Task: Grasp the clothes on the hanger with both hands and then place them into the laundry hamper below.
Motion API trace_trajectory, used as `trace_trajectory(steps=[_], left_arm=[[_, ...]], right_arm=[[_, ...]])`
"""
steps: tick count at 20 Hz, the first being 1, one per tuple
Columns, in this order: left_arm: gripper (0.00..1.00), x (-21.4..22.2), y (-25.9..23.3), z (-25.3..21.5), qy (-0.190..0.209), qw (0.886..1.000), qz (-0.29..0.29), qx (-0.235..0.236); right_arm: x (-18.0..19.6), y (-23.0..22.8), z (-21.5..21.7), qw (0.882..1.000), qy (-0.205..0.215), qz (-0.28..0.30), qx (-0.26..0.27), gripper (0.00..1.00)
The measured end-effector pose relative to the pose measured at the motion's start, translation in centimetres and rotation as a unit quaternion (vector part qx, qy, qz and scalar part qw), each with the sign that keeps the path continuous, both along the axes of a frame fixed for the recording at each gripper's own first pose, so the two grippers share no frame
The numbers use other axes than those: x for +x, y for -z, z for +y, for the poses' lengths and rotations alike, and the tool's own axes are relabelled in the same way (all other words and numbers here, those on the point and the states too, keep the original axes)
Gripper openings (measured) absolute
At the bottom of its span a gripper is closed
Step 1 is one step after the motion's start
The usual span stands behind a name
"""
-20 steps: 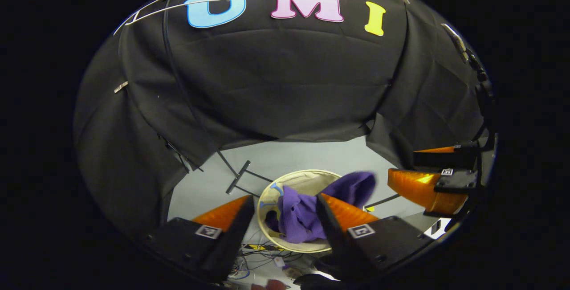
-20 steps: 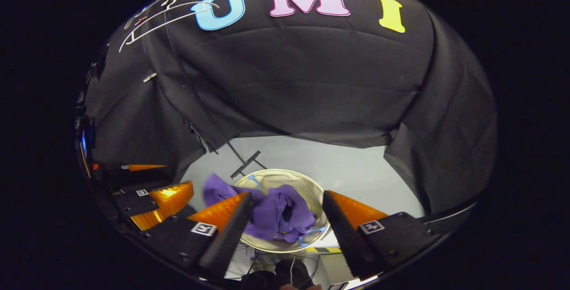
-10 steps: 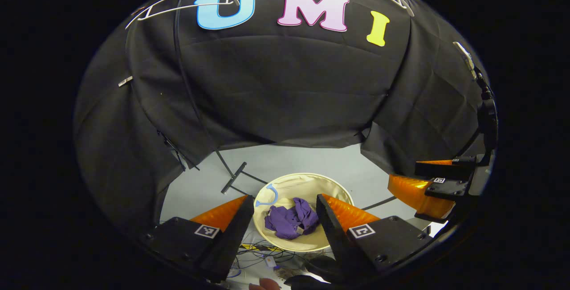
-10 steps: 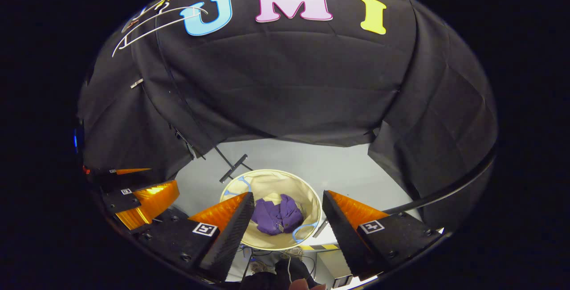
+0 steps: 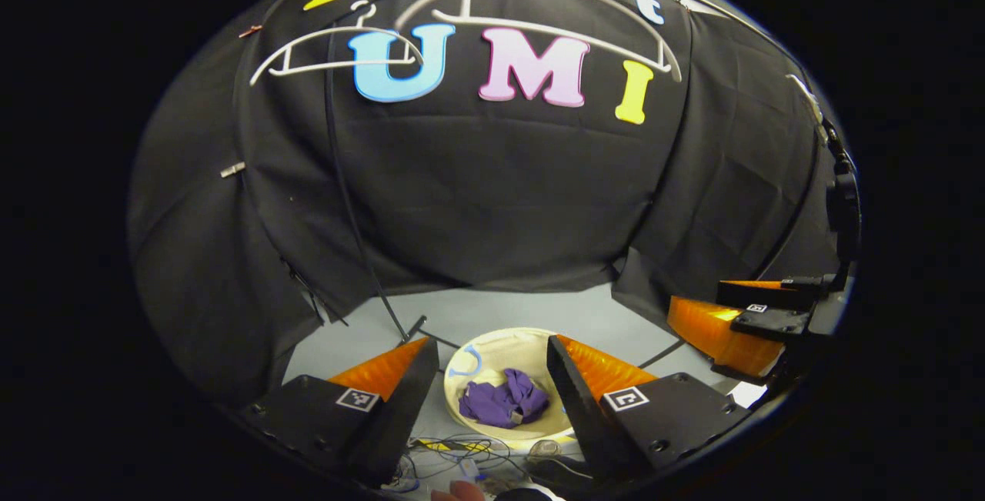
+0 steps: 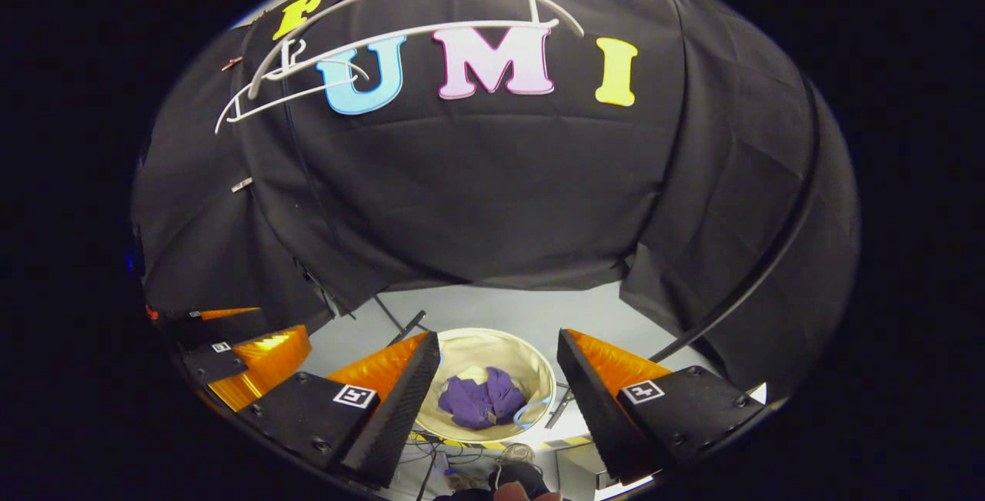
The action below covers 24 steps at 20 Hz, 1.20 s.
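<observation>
A: Purple clothes [image 5: 504, 402] lie bunched inside the cream hamper [image 5: 492, 347] on the grey floor [image 5: 531, 312].

B: Left gripper [image 5: 492, 378] and right gripper [image 6: 498, 378]: fingers apart, empty, above it. Lift straight up, clear of the rim. White hangers [image 5: 539, 20] hang bare against the black wall.

We are counting two white hangers [image 5: 531, 24] [image 5: 338, 55], one hamper [image 5: 492, 343], one purple garment [image 5: 504, 402] and two grippers [image 5: 492, 370] [image 6: 496, 366].

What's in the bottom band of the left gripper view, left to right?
Left gripper's left finger → purple clothes in the hamper → its right finger → right gripper.
</observation>
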<state>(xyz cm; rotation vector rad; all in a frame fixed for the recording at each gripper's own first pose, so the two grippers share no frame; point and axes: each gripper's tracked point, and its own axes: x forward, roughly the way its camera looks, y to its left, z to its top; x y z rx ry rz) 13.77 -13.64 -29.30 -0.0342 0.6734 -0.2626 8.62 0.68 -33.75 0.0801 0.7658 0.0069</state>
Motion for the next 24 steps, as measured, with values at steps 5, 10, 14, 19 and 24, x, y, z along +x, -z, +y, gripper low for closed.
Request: trace_trajectory(steps=[5,10,14,19,24], left_arm=[[0.90,-0.8,-8.1,3.1,-0.016,0.996,-0.092,-0.013],[0.90,-3.1,-14.5,5.4,-0.019,0.986,-0.160,-0.032],[0.91,-4.3,-17.5,6.1,-0.013,0.981,-0.191,-0.033],[0.90,-6.0,-21.5,7.1,-0.011,0.972,-0.228,-0.051],[0.91,-7.2,-25.3,8.7,-0.033,0.962,-0.263,-0.058]], right_arm=[[-0.7,-8.5,1.0,0.996,0.016,-0.084,-0.013,0.99],[-2.0,-14.8,2.3,0.988,0.025,-0.148,-0.020,0.99],[-2.7,-18.9,2.9,0.981,0.027,-0.188,-0.025,0.99],[-3.0,-23.9,3.0,0.970,0.025,-0.241,-0.022,1.00],[-3.6,-28.0,2.6,0.960,0.016,-0.278,-0.022,1.00]])
